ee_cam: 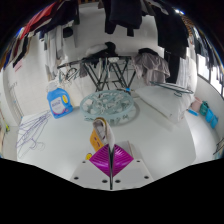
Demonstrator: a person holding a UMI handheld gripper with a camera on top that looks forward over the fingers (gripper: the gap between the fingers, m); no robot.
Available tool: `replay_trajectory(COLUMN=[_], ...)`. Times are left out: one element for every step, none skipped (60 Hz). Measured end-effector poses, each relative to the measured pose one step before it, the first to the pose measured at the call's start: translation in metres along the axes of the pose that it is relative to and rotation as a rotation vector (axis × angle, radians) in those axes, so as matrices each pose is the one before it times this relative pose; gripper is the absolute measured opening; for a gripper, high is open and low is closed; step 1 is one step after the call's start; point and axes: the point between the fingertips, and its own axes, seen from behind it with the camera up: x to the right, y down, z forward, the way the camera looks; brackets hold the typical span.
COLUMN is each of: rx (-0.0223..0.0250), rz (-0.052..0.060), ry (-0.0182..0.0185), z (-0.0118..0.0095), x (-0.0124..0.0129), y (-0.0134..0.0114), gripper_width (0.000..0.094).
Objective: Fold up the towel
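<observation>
The tool (108, 160) sits at the bottom centre of the frame, its two magenta pads (103, 160) angled towards each other over a pale counter (160, 140). The pads read as one magenta patch, so I cannot tell whether the tool is open, closed or gripping anything.

Just ahead of the fingertips, slightly left of centre, lies a small, soft-looking yellow-orange item (99, 133) with a pale strip rising beside it. It is too small to identify. No towel can be picked out with certainty. If it is in view, it is either this item or part of the pale surface under the tool.

Beyond that, near the middle of the frame, a round wire piece (105, 103) rests on the counter. To its left, in the middle left of the frame, a blue detergent bottle (58, 100) with a light label stands upright. Further left and lower, a few thin wire hangers (30, 125) lie spread on the surface, well apart from the tool.

Behind the round wire piece, in the upper centre, a folding drying rack (100, 68) stands with crossed legs. Dark garments (125, 15) hang along the top of the frame. At the middle right, near the counter's far side, a small blue object (195, 110) shows, too small to tell what it is.
</observation>
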Motion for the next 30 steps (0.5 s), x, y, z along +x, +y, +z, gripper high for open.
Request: replay_trajectory(rx=[-0.01139,-0.00841,-0.01009,-0.01126,-0.01422,-0.01649,-0.01209,-0.01509,-0.01523,-0.01631,-0.01775,-0.02003,-0.01870,-0.01579,-0.00689,-0.00424,0.00279,0.00630,0.00835,0.00965,0.00965,0.00915,-0.00043,0.01155,0.00829,0.00852,0.00628,0.00359,0.00187,0.00159], rz=[0.0060,0.0037,0.0036,-0.0013,-0.0076,-0.0096,-0.0078,-0.0069,-0.0073,-0.0071,-0.0068,-0.0051,-0.0029,-0.0028,-0.0005,-0.0025,-0.0009,0.0002,0.0004,-0.0005,-0.0017,-0.0024,-0.0050,-0.0026,-0.0028,-0.0029,-0.0031,-0.0028,-0.0011,0.0003], ry=[0.00894,0.00868,0.00936,0.00903,0.00786,0.00463,0.00248,0.00215,-0.00053,-0.00077,0.00085,0.00313,0.00572,-0.00272,-0.00147,-0.00271,-0.00607,-0.00564,-0.00325,-0.00174,-0.00023,0.00315,-0.00560,-0.00328,-0.00442,-0.00516,-0.00460,-0.00299,-0.00186,-0.00200], z=[0.00335,0.00454,0.00501,0.00546,0.00586,0.00605,0.00662,0.00665,0.00659,0.00609,0.00551,0.00452,0.00329,-0.00020,0.00042,-0.00161,-0.00309,-0.00493,-0.00622,-0.00761,-0.00895,-0.01001,-0.01006,-0.01223,-0.01251,-0.01300,-0.01370,-0.01360,-0.01374,-0.01403], x=[0.00823,0.00914,0.00684,0.00599,0.00527,0.00407,0.00525,0.00258,0.00202,0.00186,0.00226,0.00287,0.00348,0.00145,0.00300,0.00106,0.00033,0.00106,0.00102,0.00199,0.00170,0.00248,0.00255,-0.00269,-0.00056,-0.00028,-0.00025,0.00011,0.00041,0.00055], y=[0.00374,0.00452,0.00404,0.00476,0.00654,0.00671,0.00840,0.00596,0.00589,0.00554,0.00533,0.00561,0.00465,0.00611,0.00323,-0.00046,-0.00160,-0.00302,-0.00356,-0.00380,-0.00392,-0.00356,-0.01139,0.00334,-0.00307,-0.00346,-0.00347,-0.00299,-0.00290,-0.00278], gripper_width=[0.0008,0.0008,0.0009,0.0012,0.0017,0.0027,0.0029,0.0033,0.0068,0.0130,0.0265,0.0408,0.0563,0.0715,0.0872,0.0821,0.0788,0.0779,0.0797,0.0823,0.0857,0.0867,0.0858,0.0850,0.0846,0.0844,0.0845,0.0845,0.0845,0.0840])
